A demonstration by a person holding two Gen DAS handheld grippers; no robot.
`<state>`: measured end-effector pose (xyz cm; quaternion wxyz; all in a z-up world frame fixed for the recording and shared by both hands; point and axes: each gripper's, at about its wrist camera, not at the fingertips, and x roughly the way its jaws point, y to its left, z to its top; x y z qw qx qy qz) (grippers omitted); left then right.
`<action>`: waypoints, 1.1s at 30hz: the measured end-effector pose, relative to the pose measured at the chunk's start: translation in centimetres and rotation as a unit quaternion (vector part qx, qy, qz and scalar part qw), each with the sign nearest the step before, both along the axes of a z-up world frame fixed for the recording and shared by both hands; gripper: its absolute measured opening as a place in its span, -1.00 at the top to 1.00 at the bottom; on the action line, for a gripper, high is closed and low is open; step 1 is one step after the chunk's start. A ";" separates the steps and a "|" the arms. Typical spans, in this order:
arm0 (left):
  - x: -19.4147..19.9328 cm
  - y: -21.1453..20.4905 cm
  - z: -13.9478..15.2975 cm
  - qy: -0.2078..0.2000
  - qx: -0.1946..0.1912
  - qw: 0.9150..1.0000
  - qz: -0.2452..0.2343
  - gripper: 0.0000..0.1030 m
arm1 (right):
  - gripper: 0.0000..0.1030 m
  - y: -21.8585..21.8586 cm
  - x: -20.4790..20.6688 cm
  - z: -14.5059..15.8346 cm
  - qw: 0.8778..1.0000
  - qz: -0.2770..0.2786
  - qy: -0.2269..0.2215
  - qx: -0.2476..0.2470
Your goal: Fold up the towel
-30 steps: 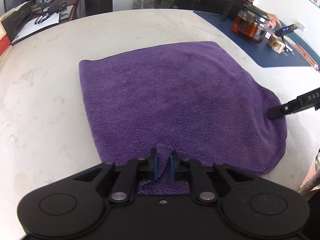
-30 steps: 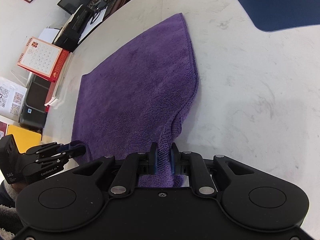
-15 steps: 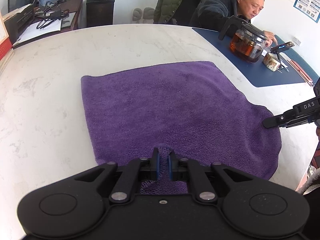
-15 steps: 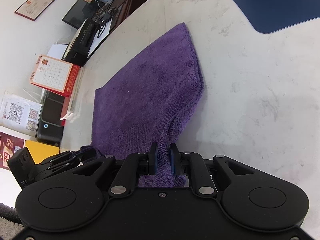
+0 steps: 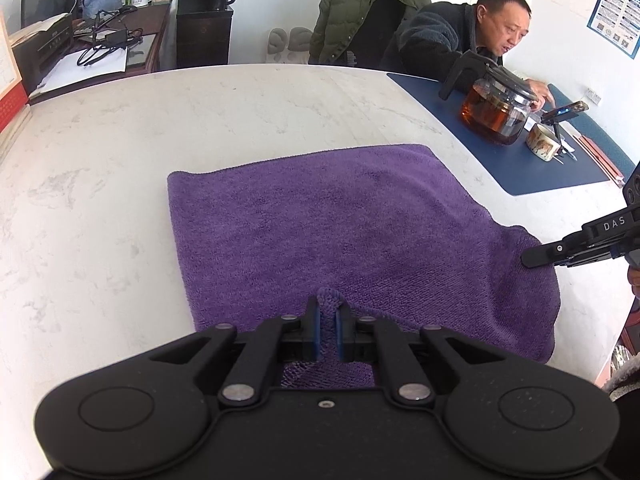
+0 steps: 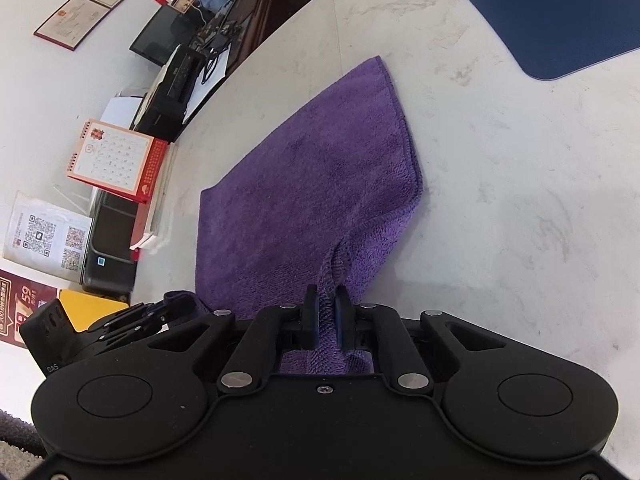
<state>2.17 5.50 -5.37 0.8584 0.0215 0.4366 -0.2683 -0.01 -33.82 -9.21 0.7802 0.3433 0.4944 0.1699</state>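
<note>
A purple towel lies on the white marble table, its near edge raised off the surface. My left gripper is shut on the towel's near left corner, a fold of cloth pinched between the blue pads. My right gripper is shut on the near right corner of the towel. In the left wrist view the right gripper reaches in from the right edge. In the right wrist view the left gripper shows at lower left, holding its corner.
A blue mat at the far right carries a glass teapot, a small cup and a phone. A person sits behind it. A desk calendar and a printer stand off the table's left edge.
Both grippers have lifted and drawn back with the towel's near corners. The towel's near edge has risen and the cloth looks shorter and farther away.
</note>
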 end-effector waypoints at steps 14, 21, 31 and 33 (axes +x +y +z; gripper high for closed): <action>1.2 0.4 0.8 -0.007 -0.005 1.000 0.008 0.89 | 0.88 -0.3 0.9 1.2 1.000 -0.009 -0.020 0.010; 2.3 0.6 1.1 -0.010 -0.008 1.000 0.012 0.89 | 0.88 -0.6 1.9 1.7 0.999 -0.014 -0.029 0.010; 3.9 0.9 1.1 -0.009 -0.010 1.000 0.018 0.89 | 0.88 -0.9 3.6 1.9 0.999 -0.015 -0.033 0.010; 4.2 1.0 1.1 -0.009 -0.010 1.000 0.020 0.89 | 0.88 -1.0 4.0 1.9 0.999 -0.016 -0.034 0.009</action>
